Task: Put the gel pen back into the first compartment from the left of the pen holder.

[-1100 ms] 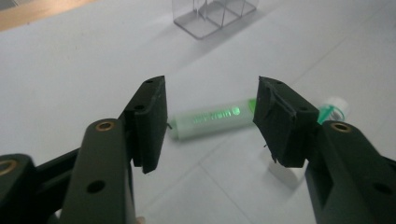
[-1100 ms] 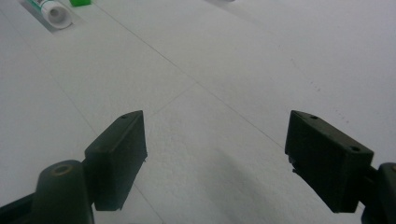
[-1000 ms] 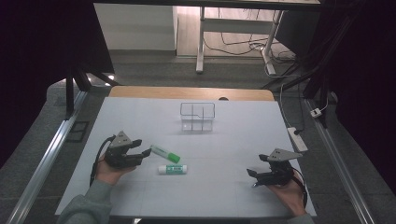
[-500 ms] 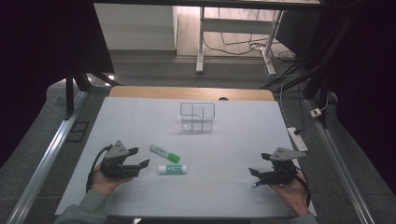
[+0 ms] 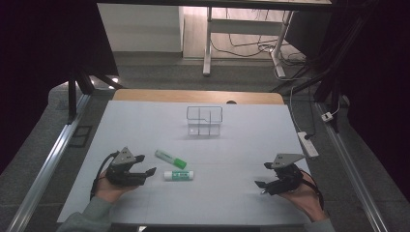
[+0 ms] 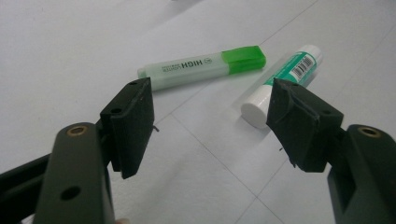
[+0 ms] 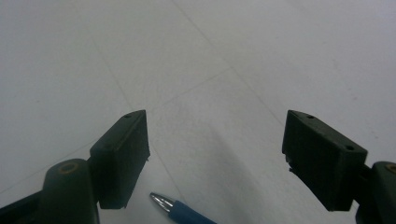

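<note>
A green highlighter (image 5: 170,158) (image 6: 201,67) and a white glue stick with a green label (image 5: 179,175) (image 6: 280,84) lie side by side on the white table (image 5: 232,154). My left gripper (image 5: 149,166) (image 6: 210,98) sits just left of them. Its jaws have just been opening and stand open with nothing between them. My right gripper (image 5: 261,182) (image 7: 217,121) rests low at the table's right, open and empty. A blue pen's silver tip (image 7: 173,207) lies on the table just below its jaws.
A clear plastic organiser with compartments (image 5: 204,121) stands at the middle back of the table. A white power strip (image 5: 308,144) lies beside the table's right edge. Metal rails run along both sides.
My left gripper has drawn back a little from the highlighter toward the near edge, with its jaws wider. The highlighter, the glue stick and the right gripper have stayed put.
</note>
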